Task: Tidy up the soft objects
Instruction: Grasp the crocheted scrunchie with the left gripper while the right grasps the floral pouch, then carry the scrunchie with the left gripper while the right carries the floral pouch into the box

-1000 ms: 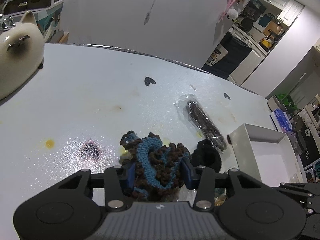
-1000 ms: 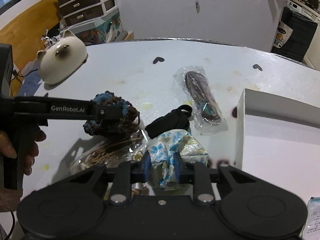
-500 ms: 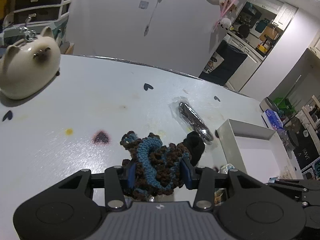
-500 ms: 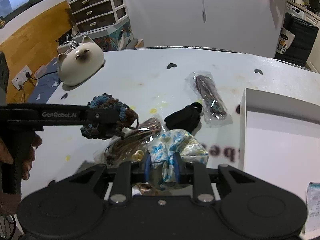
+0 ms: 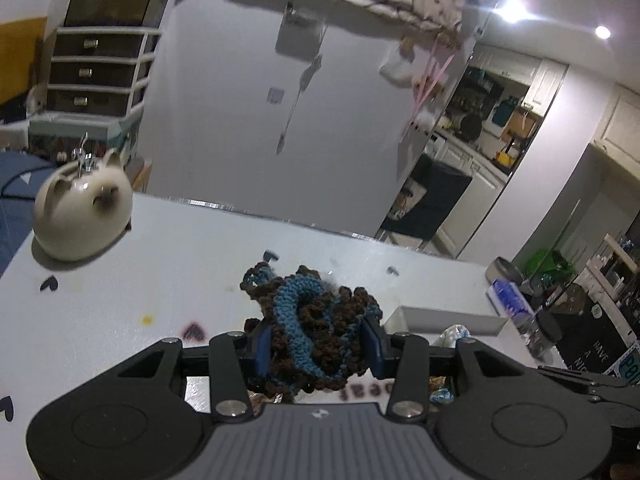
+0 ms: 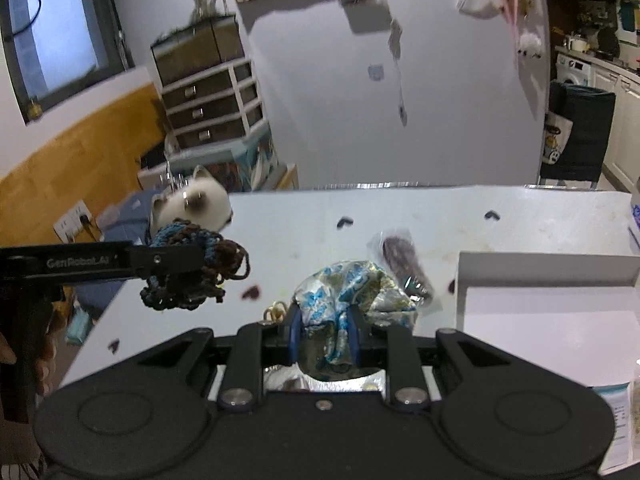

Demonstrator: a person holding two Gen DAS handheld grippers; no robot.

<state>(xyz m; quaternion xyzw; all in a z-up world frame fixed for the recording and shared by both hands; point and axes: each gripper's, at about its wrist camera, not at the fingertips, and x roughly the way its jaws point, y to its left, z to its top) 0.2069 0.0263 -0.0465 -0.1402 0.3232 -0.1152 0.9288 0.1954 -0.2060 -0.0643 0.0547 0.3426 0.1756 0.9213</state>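
My left gripper [image 5: 316,344] is shut on a blue and brown crocheted scrunchie [image 5: 316,320] and holds it above the white table [image 5: 120,304]. The right wrist view shows that same scrunchie [image 6: 188,268] hanging in the air at the left, clamped in the left gripper's fingers [image 6: 168,258]. My right gripper [image 6: 323,340] is shut on a blue floral satin scrunchie [image 6: 348,288], also lifted off the table. A bagged dark scrunchie [image 6: 404,264] lies on the table beyond it.
A white open box [image 6: 548,312] stands on the table at the right; its wall [image 5: 448,320] shows in the left wrist view. A cream cat-shaped ceramic piece [image 5: 82,216] sits at the far left corner. A person's hand [image 6: 24,360] holds the left gripper's handle. Drawers and a kitchen lie beyond.
Both grippers have risen from the table with their scrunchies and tilted up, so more of the room shows. The black scrunchie and the brown bagged one have dropped out of view.
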